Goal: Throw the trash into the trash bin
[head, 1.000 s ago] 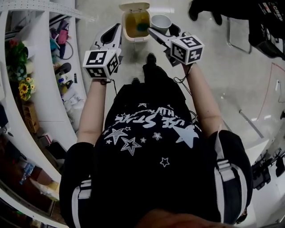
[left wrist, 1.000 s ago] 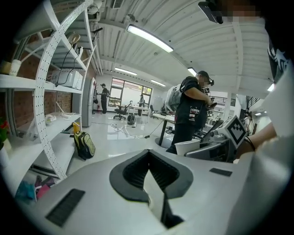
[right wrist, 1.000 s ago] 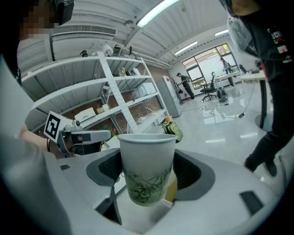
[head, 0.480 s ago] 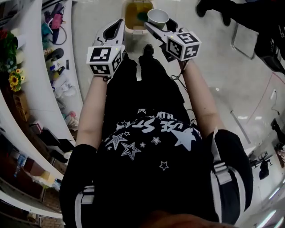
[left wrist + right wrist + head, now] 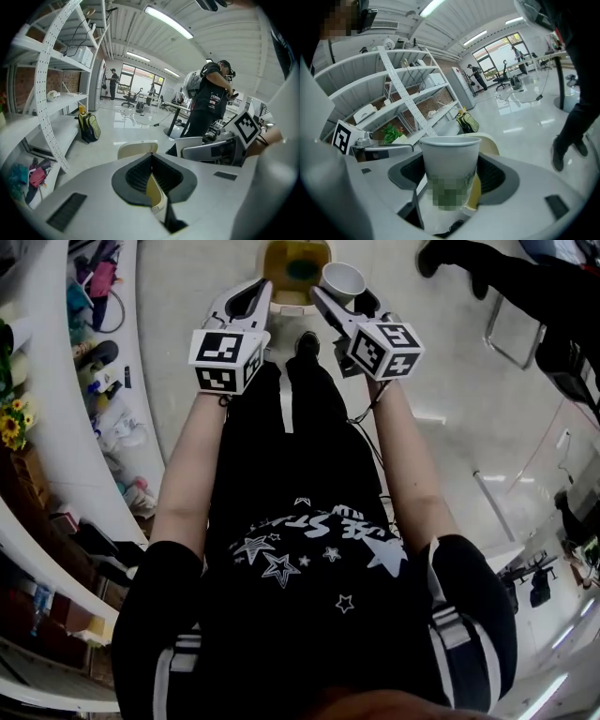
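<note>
A cream trash bin [image 5: 295, 268] with its lid up stands on the floor ahead of my feet, with greenish trash inside. My right gripper [image 5: 339, 294] is shut on a white paper cup [image 5: 343, 279], upright, just right of the bin's rim. In the right gripper view the cup [image 5: 450, 161] fills the gap between the jaws, and the bin's lid [image 5: 491, 141] shows behind it. My left gripper [image 5: 265, 287] hangs by the bin's left side, jaws shut with nothing in them. In the left gripper view the gripper's [image 5: 151, 161] tips meet below the bin's lid [image 5: 136, 149].
Curved white shelves [image 5: 141, 381] with toys, flowers and clutter run along the left. A person's shoes [image 5: 441, 254] and a metal frame [image 5: 516, 324] are at the upper right. A backpack [image 5: 89, 126] leans by the shelving, and a person [image 5: 208, 98] stands beyond the bin.
Both grippers have sunk towards the bin. The cup has stayed in the right gripper and now sits close beside the bin's right rim.
</note>
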{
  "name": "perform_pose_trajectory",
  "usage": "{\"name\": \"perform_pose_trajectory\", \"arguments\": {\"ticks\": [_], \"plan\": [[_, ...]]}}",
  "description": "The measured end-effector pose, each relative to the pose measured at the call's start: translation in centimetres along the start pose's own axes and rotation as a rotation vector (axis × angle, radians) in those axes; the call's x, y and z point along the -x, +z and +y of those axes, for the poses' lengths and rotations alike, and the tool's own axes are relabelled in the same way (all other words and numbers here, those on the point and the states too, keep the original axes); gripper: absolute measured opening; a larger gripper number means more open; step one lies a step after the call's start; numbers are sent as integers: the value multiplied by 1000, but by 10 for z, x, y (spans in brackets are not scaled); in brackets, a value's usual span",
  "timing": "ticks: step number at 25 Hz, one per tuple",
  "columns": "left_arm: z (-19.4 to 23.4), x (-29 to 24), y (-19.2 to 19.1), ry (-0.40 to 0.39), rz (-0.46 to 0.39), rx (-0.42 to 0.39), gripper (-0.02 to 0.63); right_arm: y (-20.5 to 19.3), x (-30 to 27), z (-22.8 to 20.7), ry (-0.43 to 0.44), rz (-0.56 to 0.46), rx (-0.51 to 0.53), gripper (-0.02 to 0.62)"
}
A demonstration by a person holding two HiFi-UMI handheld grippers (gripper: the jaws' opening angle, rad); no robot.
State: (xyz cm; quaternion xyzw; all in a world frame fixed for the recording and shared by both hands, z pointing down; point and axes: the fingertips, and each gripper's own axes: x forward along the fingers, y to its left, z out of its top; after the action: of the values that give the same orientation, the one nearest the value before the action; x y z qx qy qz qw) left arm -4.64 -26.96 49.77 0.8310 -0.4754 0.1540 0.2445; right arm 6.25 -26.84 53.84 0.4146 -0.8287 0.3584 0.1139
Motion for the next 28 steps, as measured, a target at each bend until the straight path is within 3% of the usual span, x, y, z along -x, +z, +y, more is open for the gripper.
{"name": "perform_pose_trajectory", "arguments": {"ticks": [6, 28], "plan": [[22, -26, -23, -24, 18, -2, 11, -15, -24, -16, -32, -56, -17, 334], [59, -88, -137, -43, 165, 47, 11, -107, -102, -67, -89, 39, -28, 334]]}}
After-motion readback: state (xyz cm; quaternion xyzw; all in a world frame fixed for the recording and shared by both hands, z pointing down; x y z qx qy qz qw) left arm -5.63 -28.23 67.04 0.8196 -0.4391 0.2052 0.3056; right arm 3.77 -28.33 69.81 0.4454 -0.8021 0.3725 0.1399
